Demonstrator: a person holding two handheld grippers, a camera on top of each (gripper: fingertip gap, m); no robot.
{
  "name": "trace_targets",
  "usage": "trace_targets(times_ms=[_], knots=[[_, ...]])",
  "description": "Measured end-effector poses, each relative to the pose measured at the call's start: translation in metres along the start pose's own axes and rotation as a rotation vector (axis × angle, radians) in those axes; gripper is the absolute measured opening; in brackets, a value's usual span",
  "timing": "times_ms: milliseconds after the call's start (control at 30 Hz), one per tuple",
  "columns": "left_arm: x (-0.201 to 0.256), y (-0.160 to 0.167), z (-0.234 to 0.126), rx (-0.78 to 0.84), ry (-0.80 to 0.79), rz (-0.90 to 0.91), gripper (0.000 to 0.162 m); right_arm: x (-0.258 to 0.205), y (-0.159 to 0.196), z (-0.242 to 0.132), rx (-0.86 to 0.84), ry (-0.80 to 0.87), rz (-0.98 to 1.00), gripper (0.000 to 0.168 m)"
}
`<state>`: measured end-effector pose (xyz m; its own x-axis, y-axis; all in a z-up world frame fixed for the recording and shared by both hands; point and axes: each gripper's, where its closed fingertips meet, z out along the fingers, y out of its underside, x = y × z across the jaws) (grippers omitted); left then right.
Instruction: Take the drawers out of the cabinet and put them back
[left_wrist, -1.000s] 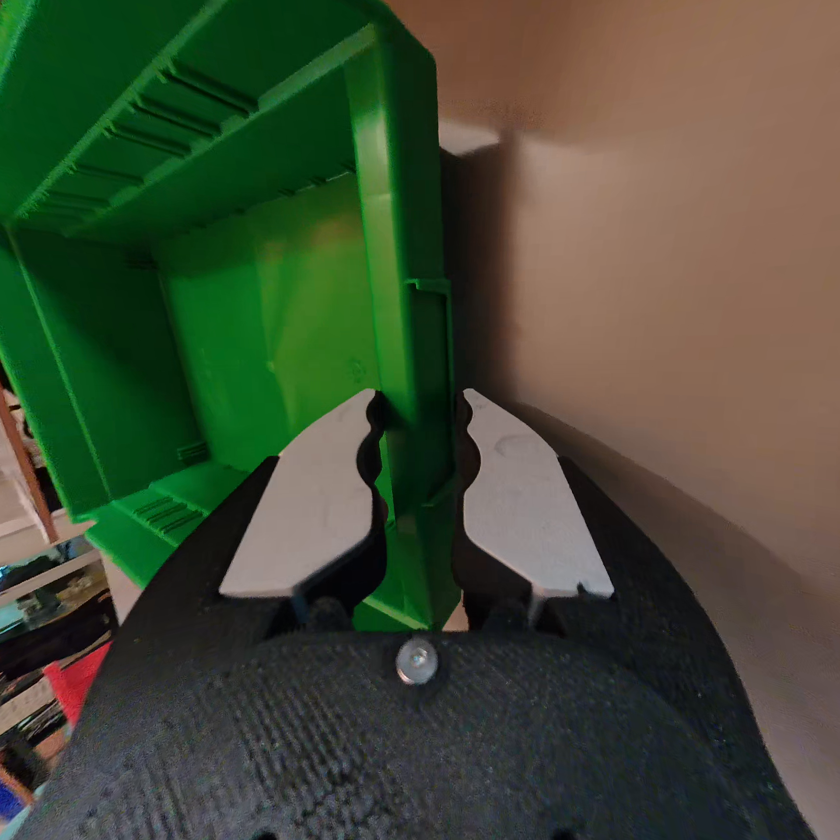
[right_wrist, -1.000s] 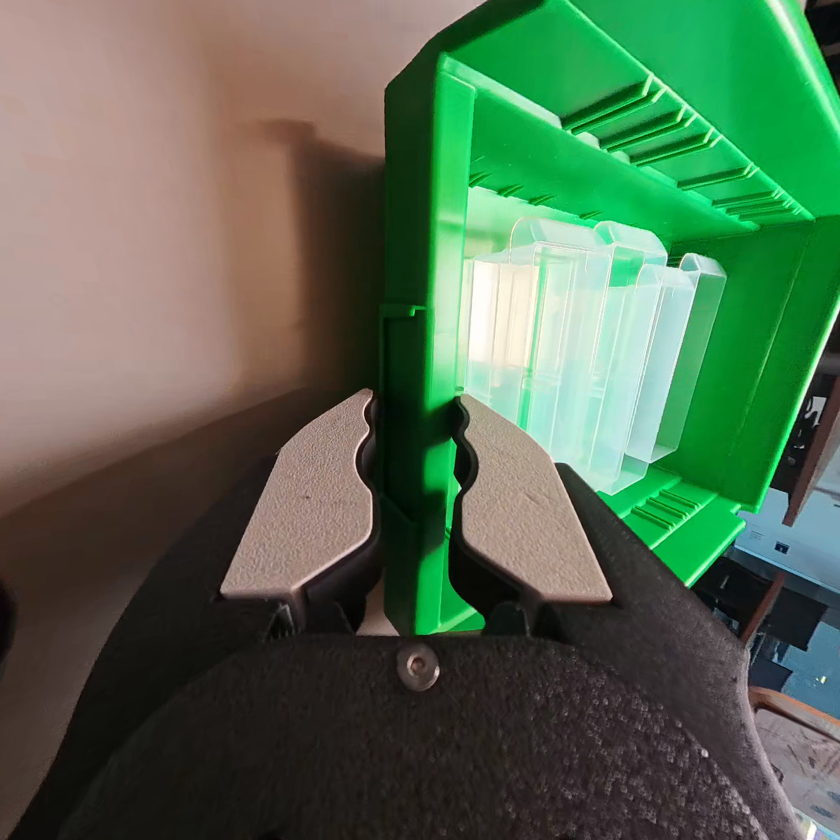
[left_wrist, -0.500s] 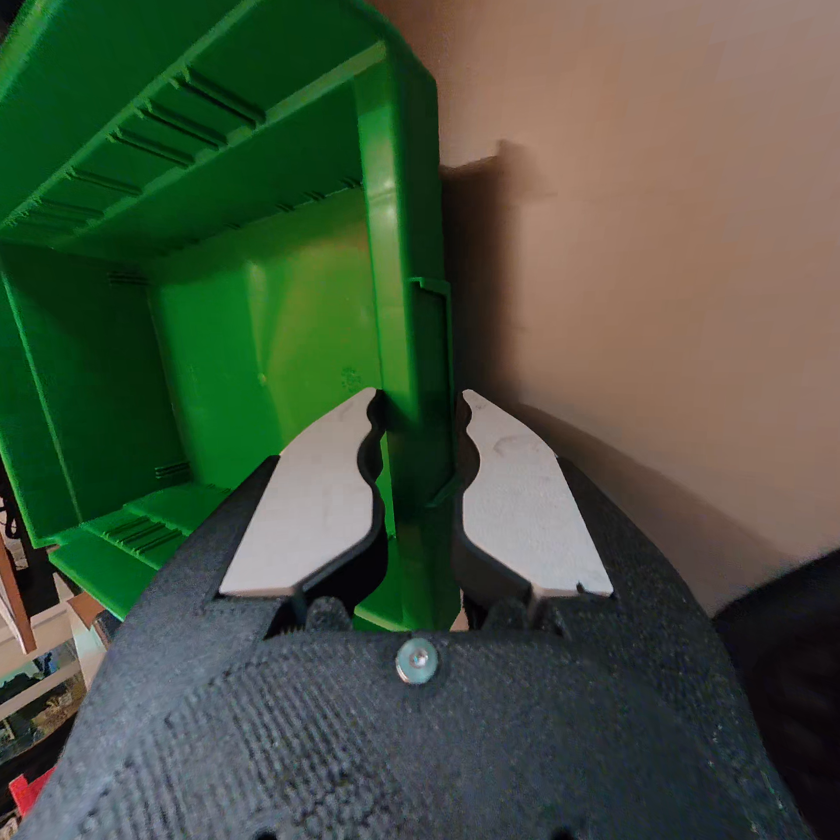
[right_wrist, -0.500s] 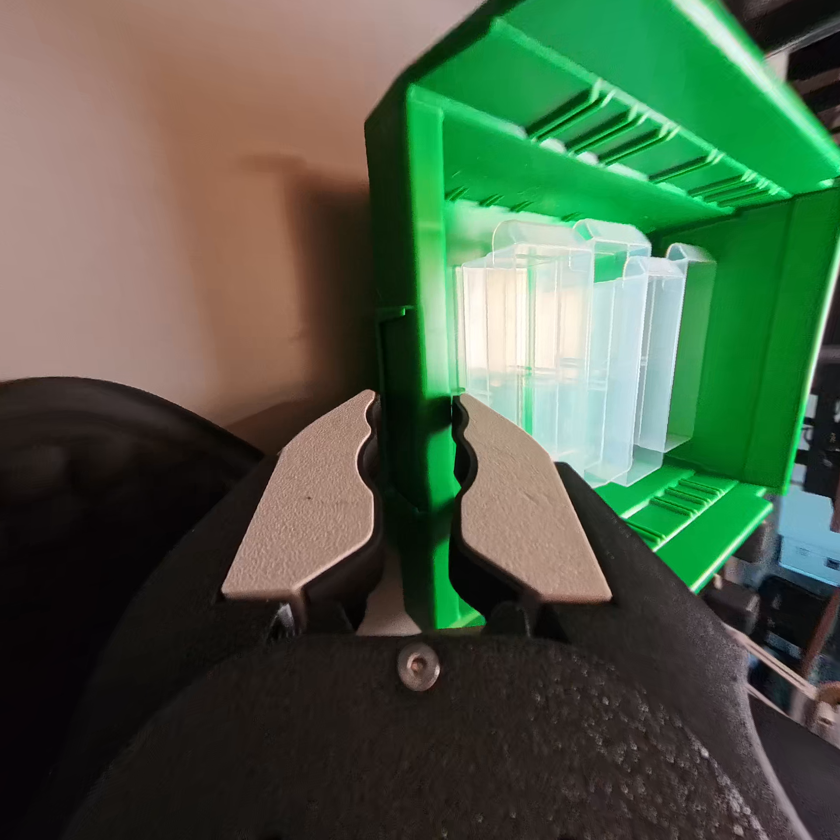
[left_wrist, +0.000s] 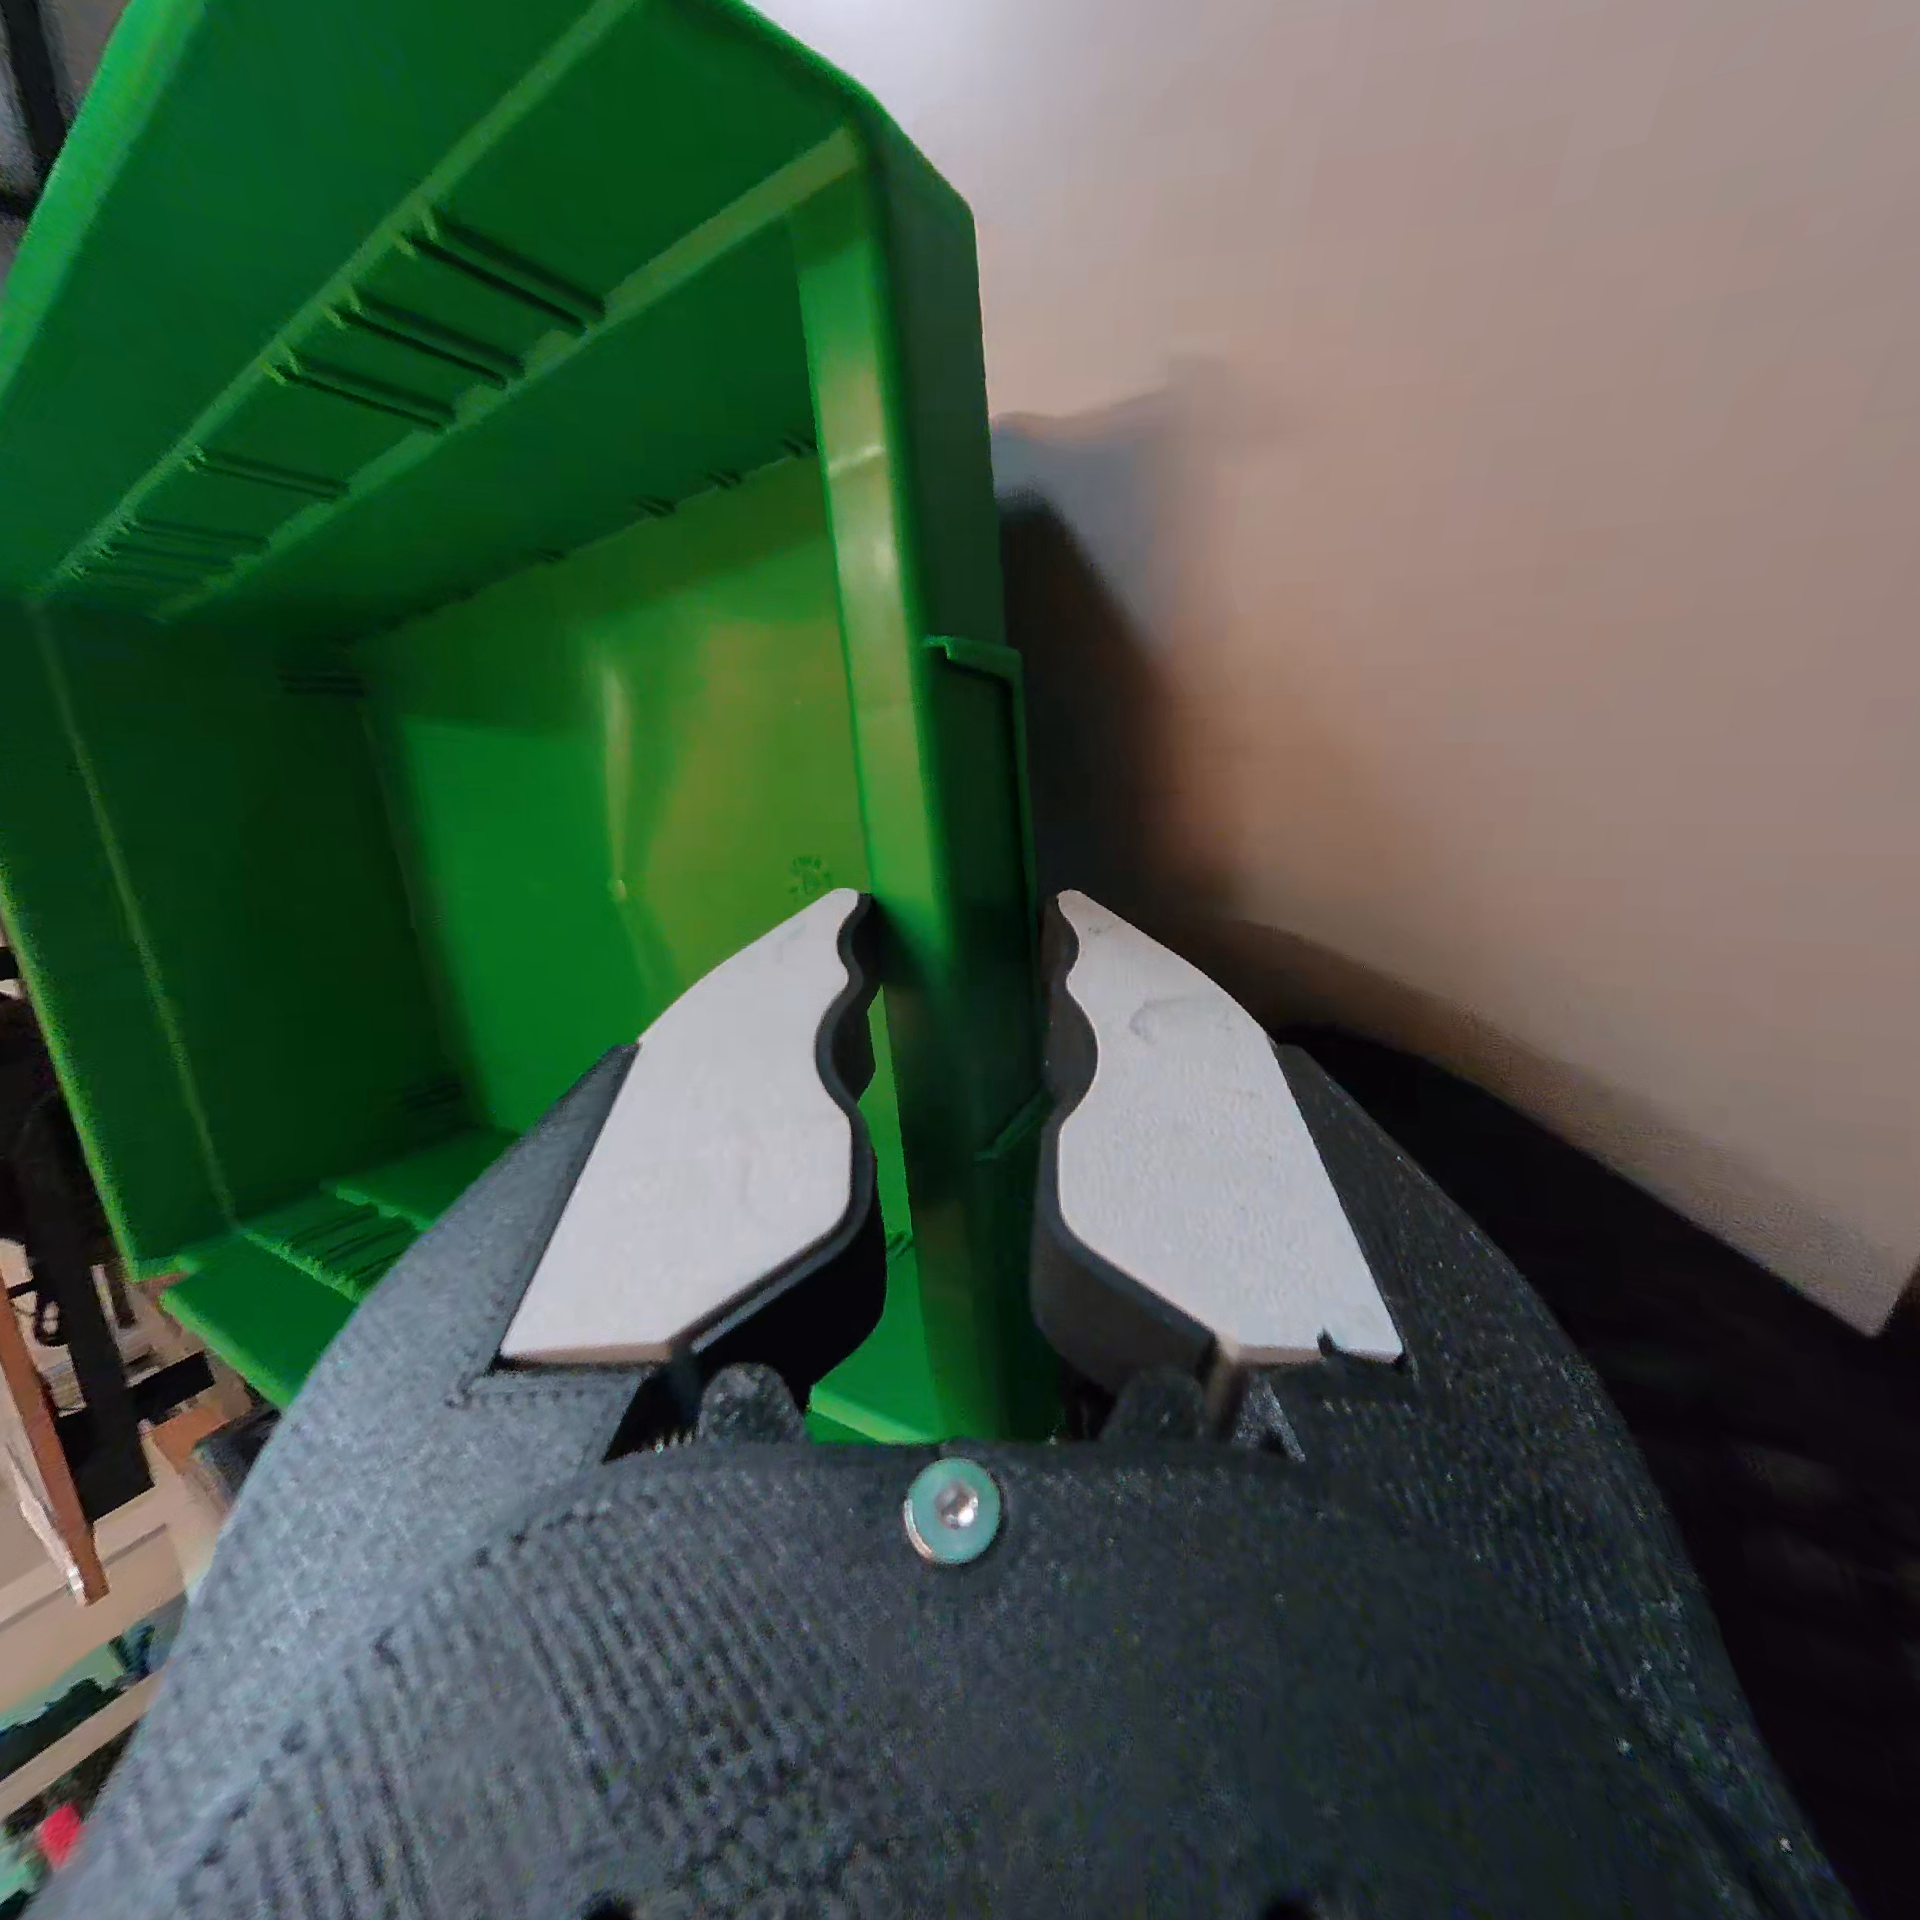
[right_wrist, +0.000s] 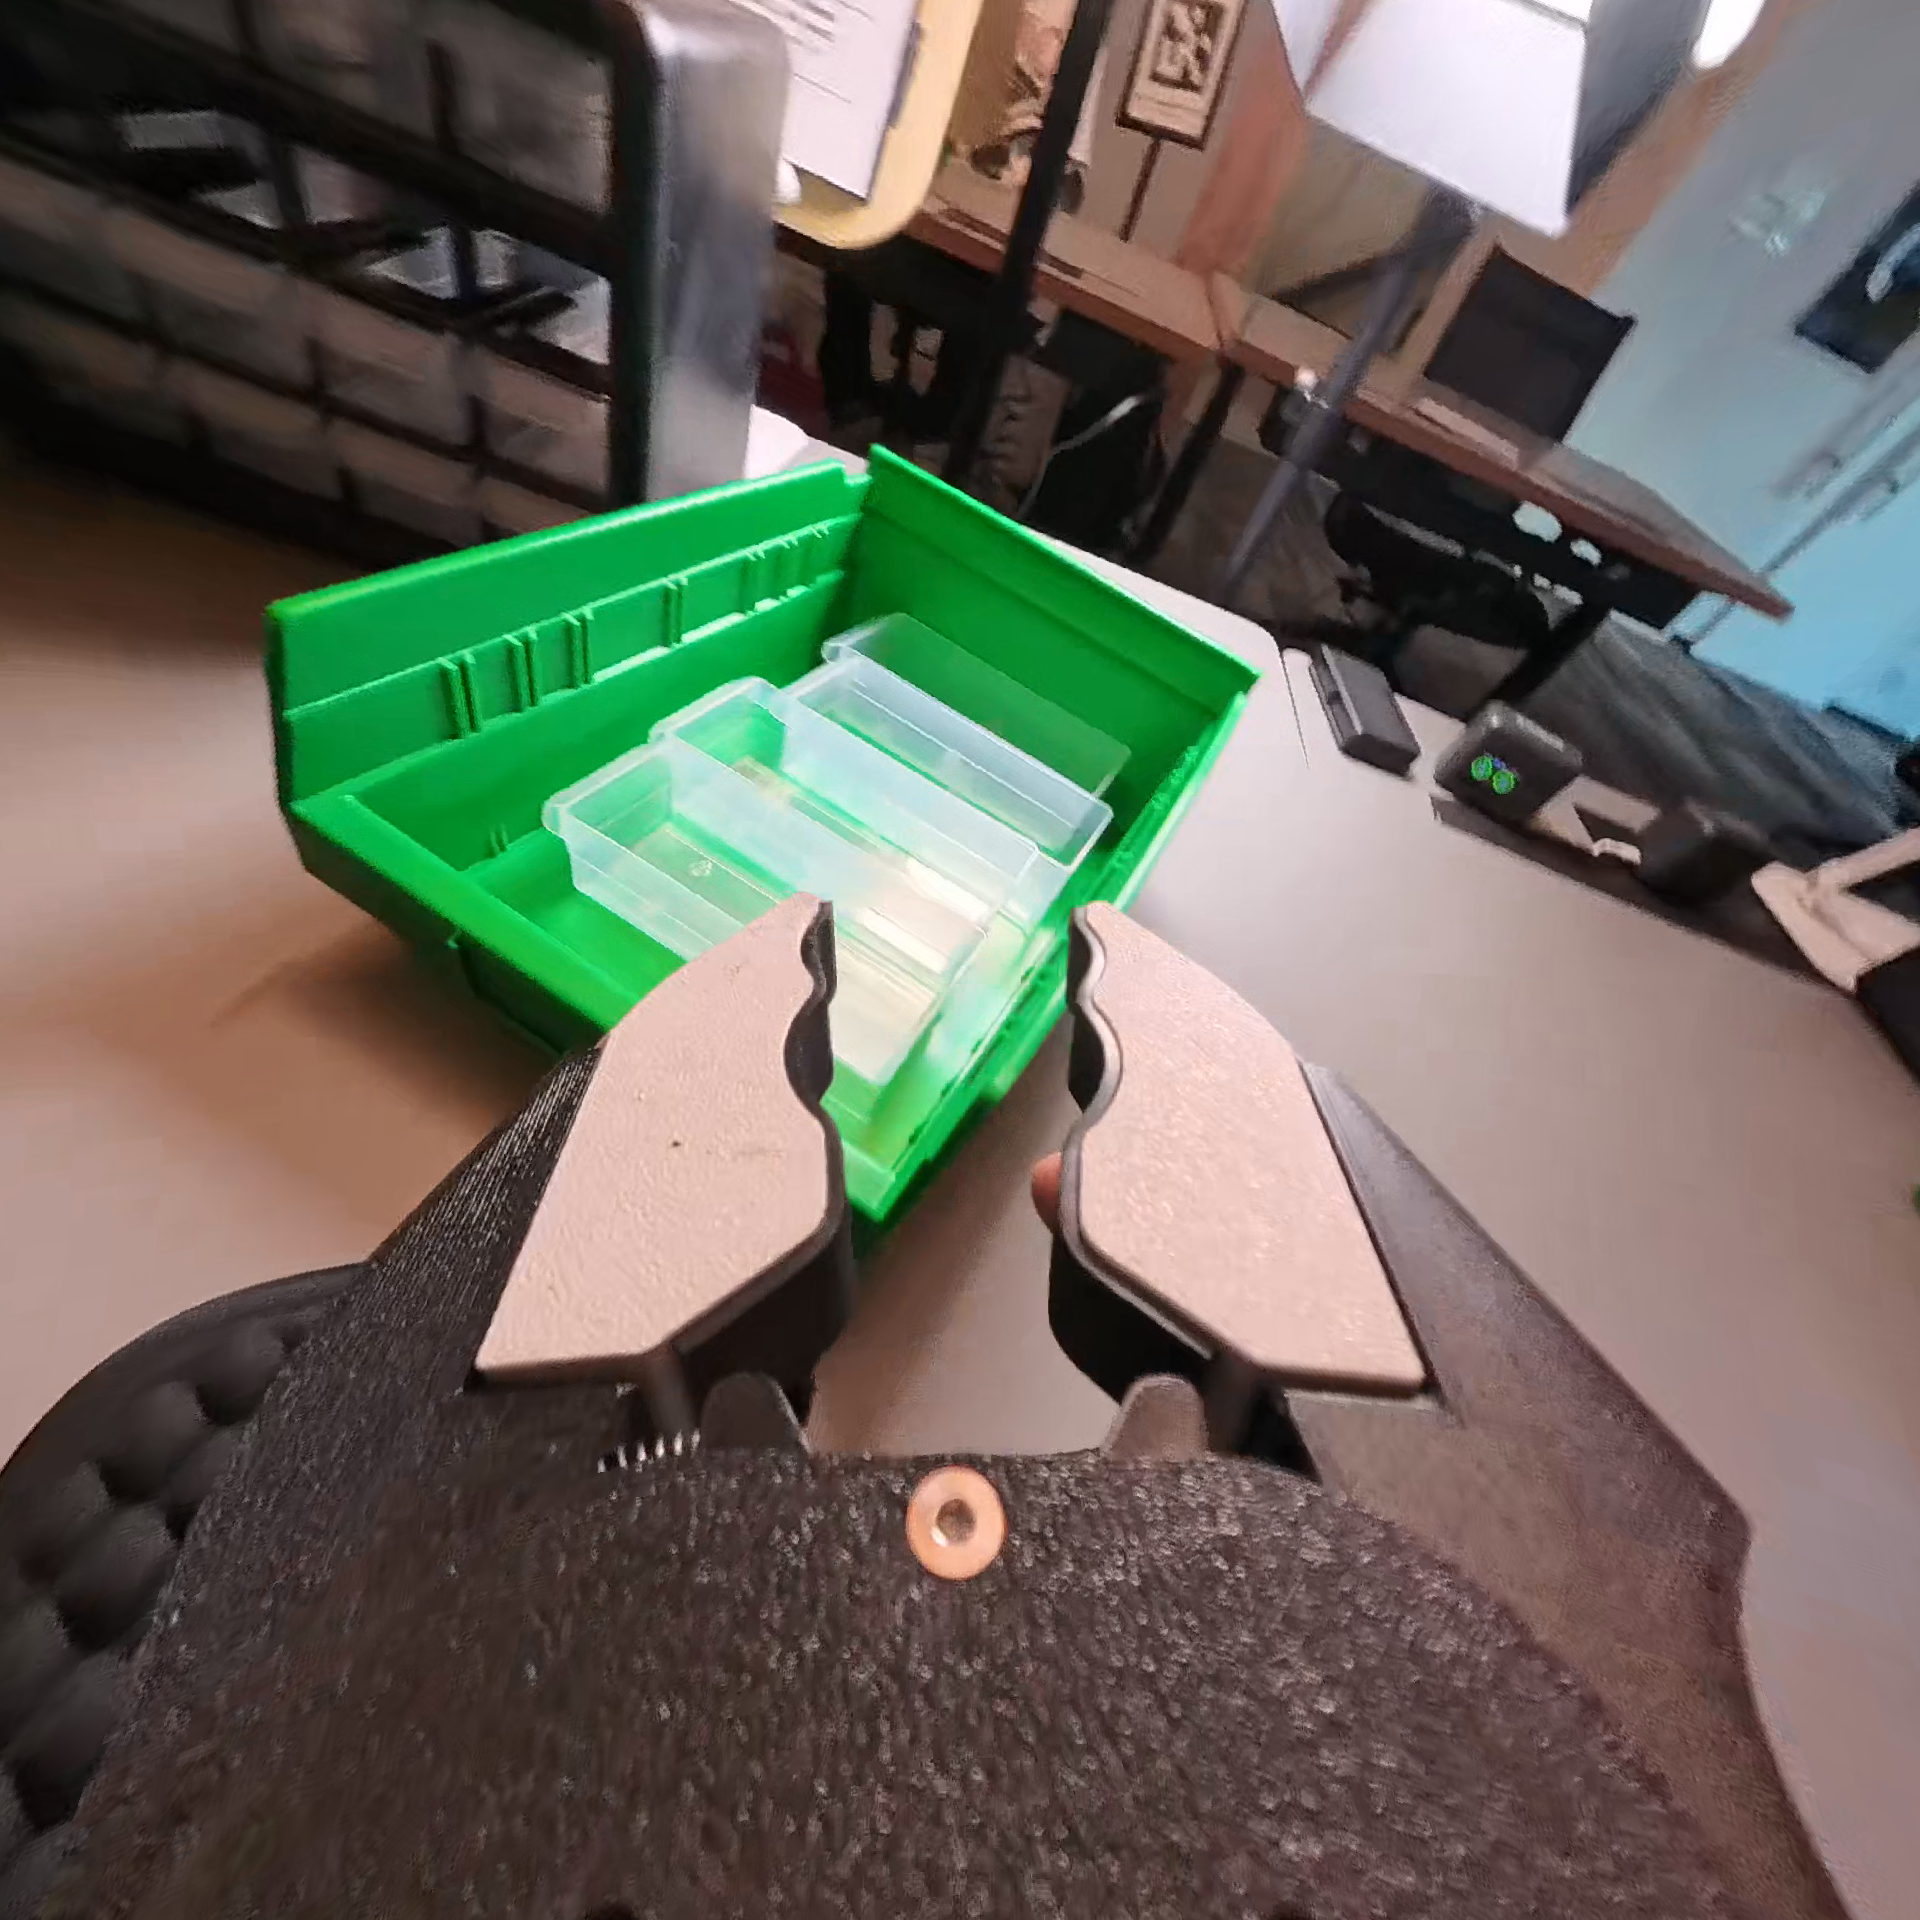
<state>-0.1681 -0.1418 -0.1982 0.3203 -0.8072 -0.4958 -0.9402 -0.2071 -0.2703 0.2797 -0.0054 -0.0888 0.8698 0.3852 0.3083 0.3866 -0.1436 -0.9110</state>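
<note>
In the left wrist view my left gripper (left_wrist: 951, 914) is shut on the side wall of an empty green bin (left_wrist: 520, 831); both pads press on the wall, and the bin stands tilted against the beige table. In the right wrist view my right gripper (right_wrist: 948, 925) is open and empty, drawn back above the near corner of a green bin (right_wrist: 364, 644) that rests flat on the table (right_wrist: 1455, 1039). Several clear plastic drawers (right_wrist: 831, 810) lie side by side inside this bin. A dark cabinet of small drawers (right_wrist: 312, 312) stands blurred at the back left.
A black padded shape (left_wrist: 1558, 1299) lies low at the right of the left wrist view. Behind the table are desks (right_wrist: 1455, 416), a black box (right_wrist: 1507, 764) and stand poles. A fingertip (right_wrist: 1044, 1184) shows by my right finger.
My right gripper let go of its green bin's wall, opened and pulled back; that bin now lies flat on the table. My left gripper keeps its hold on the empty bin's wall.
</note>
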Motion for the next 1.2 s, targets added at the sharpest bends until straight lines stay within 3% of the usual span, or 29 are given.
trace_targets(times_ms=[233, 400, 733, 800, 900, 1067, 1133, 1200], knots=[[0.016, -0.028, -0.01, 0.009, -0.084, 0.017, 0.031, 0.006, 0.039, 0.015, -0.052, 0.119, 0.115, 0.053], [0.011, -0.063, 0.002, -0.033, -0.172, -0.045, 0.031, -0.002, 0.048, 0.025, -0.041, 0.111, 0.229, 0.055], [-0.025, -0.109, 0.043, -0.087, -0.315, -0.183, 0.023, 0.0, 0.067, 0.043, -0.117, 0.191, 0.21, 0.054], [-0.026, -0.123, 0.039, -0.006, -0.283, -0.229, 0.022, -0.004, 0.07, 0.047, -0.147, 0.17, 0.229, 0.054], [-0.028, -0.148, 0.02, 0.124, -0.267, -0.288, 0.038, -0.004, 0.064, 0.047, -0.139, 0.151, 0.291, 0.053], [-0.033, -0.239, -0.013, 0.68, -0.011, -0.64, 0.044, 0.0, 0.055, 0.051, -0.092, 0.142, 0.357, 0.054], [-0.048, -0.263, -0.006, 0.815, 0.024, -0.746, 0.048, 0.002, 0.052, 0.051, -0.064, 0.151, 0.327, 0.054], [-0.06, -0.281, 0.015, 0.851, 0.028, -0.797, 0.055, 0.003, 0.052, 0.053, -0.059, 0.155, 0.287, 0.057]])
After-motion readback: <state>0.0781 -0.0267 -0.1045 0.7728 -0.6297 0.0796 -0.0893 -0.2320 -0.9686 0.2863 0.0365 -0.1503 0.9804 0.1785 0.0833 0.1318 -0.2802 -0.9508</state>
